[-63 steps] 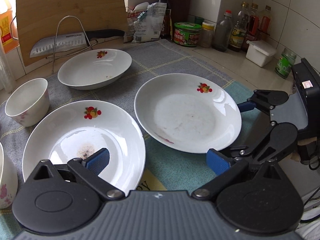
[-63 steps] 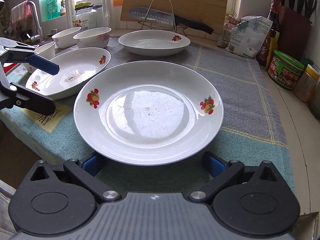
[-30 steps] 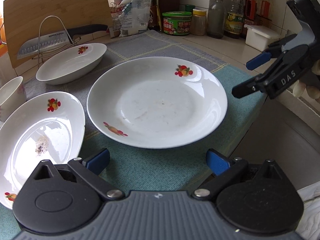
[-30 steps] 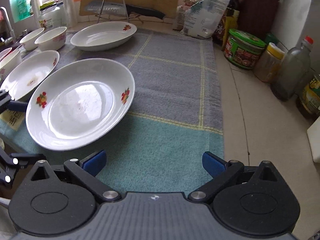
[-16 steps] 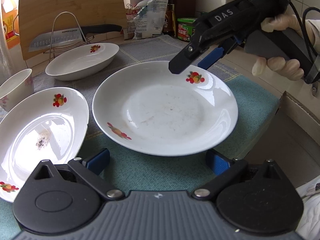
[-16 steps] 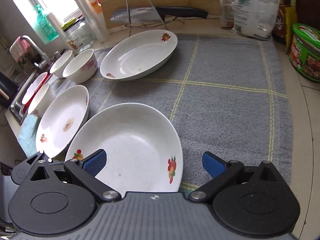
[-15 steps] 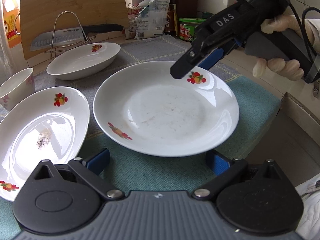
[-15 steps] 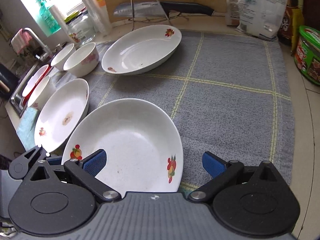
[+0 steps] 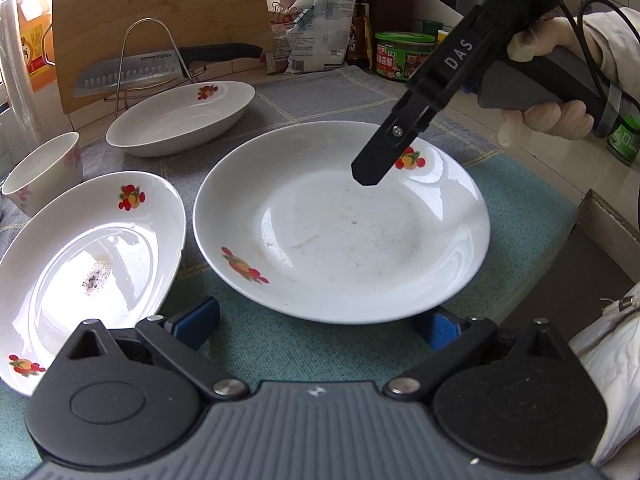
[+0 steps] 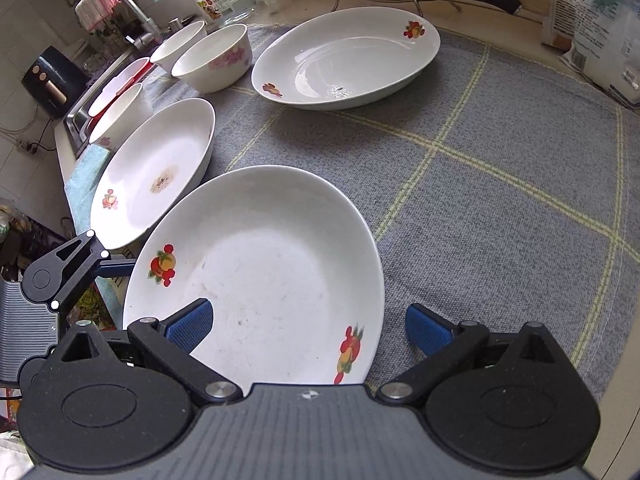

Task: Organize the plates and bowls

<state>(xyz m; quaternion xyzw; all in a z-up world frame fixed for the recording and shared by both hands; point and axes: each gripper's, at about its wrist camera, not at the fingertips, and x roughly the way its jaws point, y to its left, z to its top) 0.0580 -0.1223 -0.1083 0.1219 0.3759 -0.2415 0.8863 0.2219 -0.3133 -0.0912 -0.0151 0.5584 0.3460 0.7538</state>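
Observation:
A large white plate with fruit motifs lies on the cloth mat in the middle. My left gripper is open, its blue pads on either side of the plate's near rim. My right gripper is open too and hovers over the same plate from the far side. In the left wrist view its fingertips hang just above the rim by a fruit motif. A stained plate lies to the left, and an oval dish sits behind. Small floral bowls stand near the sink.
A knife rests on a wire rack against a wooden board. Jars, bottles and a snack bag line the back wall. The counter edge and a cardboard box are at the right. A sink with a faucet is at the far left.
The right gripper swung in from the right side and now hovers low over the middle plate's far rim. The left gripper edged closer to its near rim. Both stayed open.

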